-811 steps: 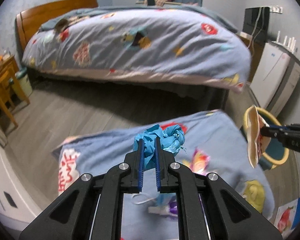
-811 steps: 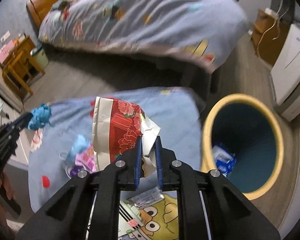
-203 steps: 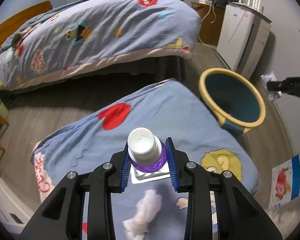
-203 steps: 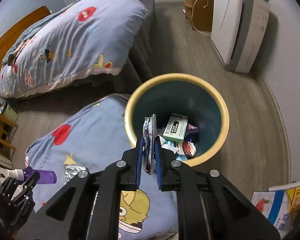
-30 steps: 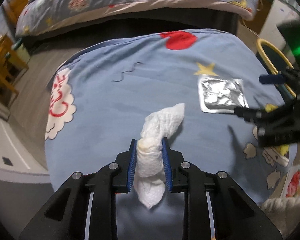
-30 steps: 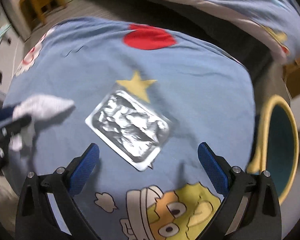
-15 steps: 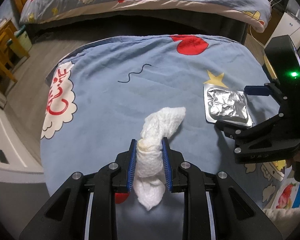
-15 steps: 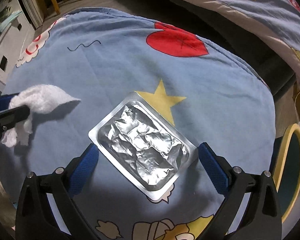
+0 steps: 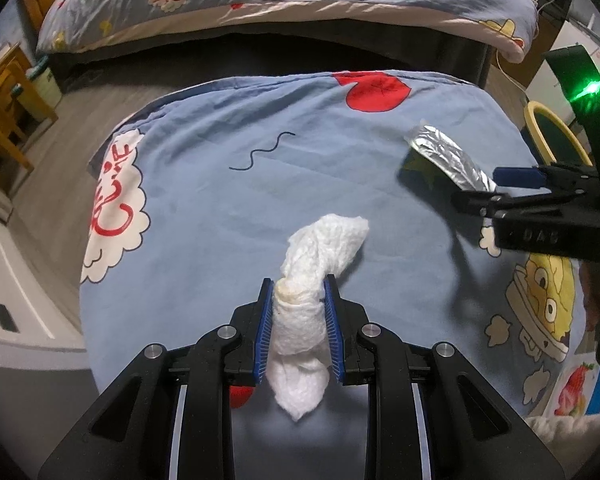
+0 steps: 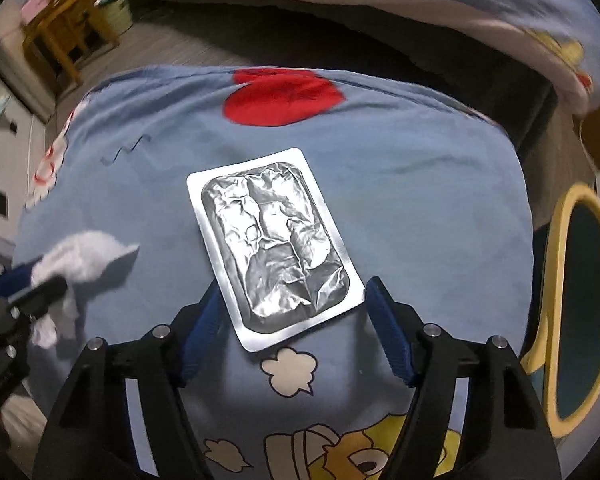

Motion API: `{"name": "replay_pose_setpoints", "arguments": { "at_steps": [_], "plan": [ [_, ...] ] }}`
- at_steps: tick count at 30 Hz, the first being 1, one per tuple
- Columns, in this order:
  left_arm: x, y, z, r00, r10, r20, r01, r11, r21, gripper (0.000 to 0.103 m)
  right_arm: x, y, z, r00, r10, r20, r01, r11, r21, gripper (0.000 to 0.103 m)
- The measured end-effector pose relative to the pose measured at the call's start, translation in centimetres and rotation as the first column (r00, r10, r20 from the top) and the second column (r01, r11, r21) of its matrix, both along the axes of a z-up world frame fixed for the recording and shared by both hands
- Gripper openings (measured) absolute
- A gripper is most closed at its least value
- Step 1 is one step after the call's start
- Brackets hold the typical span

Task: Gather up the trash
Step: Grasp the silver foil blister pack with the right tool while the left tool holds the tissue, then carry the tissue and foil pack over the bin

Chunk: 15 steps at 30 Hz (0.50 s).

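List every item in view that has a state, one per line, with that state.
Left tool: shut on the tissue wad, held above the blue cover.
Tissue wad: crumpled, pinched between the pads.
Right tool: has just been closing; its pads meet the foil pack's edges.
Foil pack: crinkled, one end lifted off the cover in the left wrist view.
Trash bin: open-topped, beside the cover; contents not visible.

Dim indoor light, heavy fisheye bend.
My right view smears at the edges; a green lamp (image 9: 592, 87) flares.
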State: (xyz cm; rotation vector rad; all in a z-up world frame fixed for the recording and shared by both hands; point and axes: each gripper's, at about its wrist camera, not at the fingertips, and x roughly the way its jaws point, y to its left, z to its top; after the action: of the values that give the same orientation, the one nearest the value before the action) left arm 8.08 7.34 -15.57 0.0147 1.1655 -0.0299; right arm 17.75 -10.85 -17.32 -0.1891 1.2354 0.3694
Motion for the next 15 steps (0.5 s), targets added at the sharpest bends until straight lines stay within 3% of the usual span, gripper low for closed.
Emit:
{"name": "replay_pose_setpoints", "arguments": {
  "at_steps": [9,13,15],
  "plan": [
    [0.1,-0.4,-0.1,1.000,-0.011,-0.003,0.011,1.000,0.010,0.026,1.1,-1.6,-1.5,0.995,-0.079,-0.066,0.078,0.997,-0.025,0.071],
    [0.1,-0.6,-0.2,1.000,-0.015,-0.005,0.015,1.000,0.013,0.026,1.6,0.1,-1.3,0.999,-0.052,-0.009,0.051,0.996,-0.072,0.089],
    [0.2,-0.6,-0.3,1.000,-0.016,-0.006,0.017,1.000,0.018,0.026,1.8,0.9,-1.2,0.999,-0.045,0.026,0.047,0.995,-0.086,0.092]
  ]
}}
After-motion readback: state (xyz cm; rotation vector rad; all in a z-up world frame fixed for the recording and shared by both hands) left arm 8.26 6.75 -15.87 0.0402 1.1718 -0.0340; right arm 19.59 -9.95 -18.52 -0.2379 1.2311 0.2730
